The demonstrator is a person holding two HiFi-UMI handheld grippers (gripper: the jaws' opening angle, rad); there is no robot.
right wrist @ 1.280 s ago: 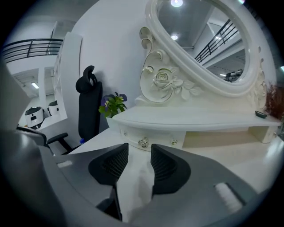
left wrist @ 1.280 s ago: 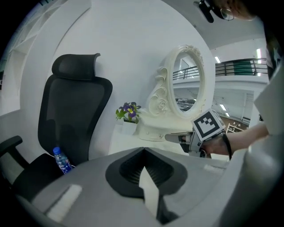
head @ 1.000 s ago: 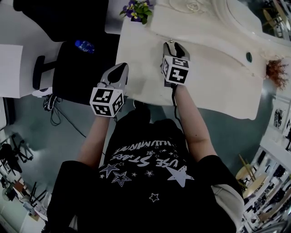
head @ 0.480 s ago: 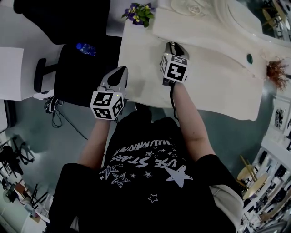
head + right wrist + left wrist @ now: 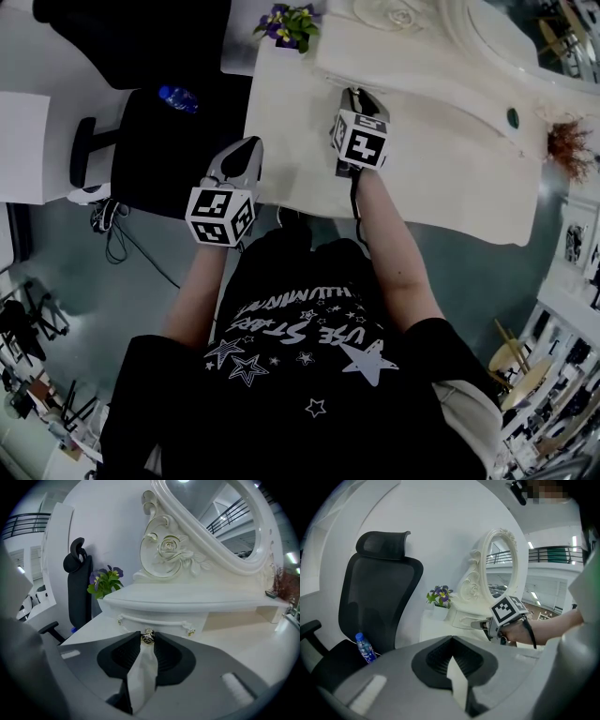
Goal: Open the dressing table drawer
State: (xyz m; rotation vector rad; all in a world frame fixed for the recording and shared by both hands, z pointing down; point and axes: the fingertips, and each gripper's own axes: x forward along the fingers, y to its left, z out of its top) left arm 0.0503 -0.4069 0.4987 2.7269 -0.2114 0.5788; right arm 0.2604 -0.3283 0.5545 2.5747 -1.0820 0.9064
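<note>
The white dressing table [image 5: 450, 178] carries a small drawer [image 5: 161, 620] under its mirror shelf, with a little metal knob [image 5: 148, 636] on the front. In the right gripper view my right gripper [image 5: 148, 640] is shut on that knob; the drawer front looks level with its frame. From the head view the right gripper [image 5: 357, 95] reaches over the tabletop to the shelf base. My left gripper [image 5: 249, 148] hovers at the table's left front edge, shut with nothing in it [image 5: 452, 645].
A black office chair [image 5: 159, 131] stands left of the table with a blue water bottle [image 5: 176, 97] on its seat. A pot of purple flowers [image 5: 289, 21] sits at the table's back left corner. The oval mirror [image 5: 220, 508] rises behind the drawer. Cables [image 5: 112, 220] lie on the floor.
Both grippers stay almost where they were; only the head view has shifted slightly. The right gripper remains at the drawer front.
</note>
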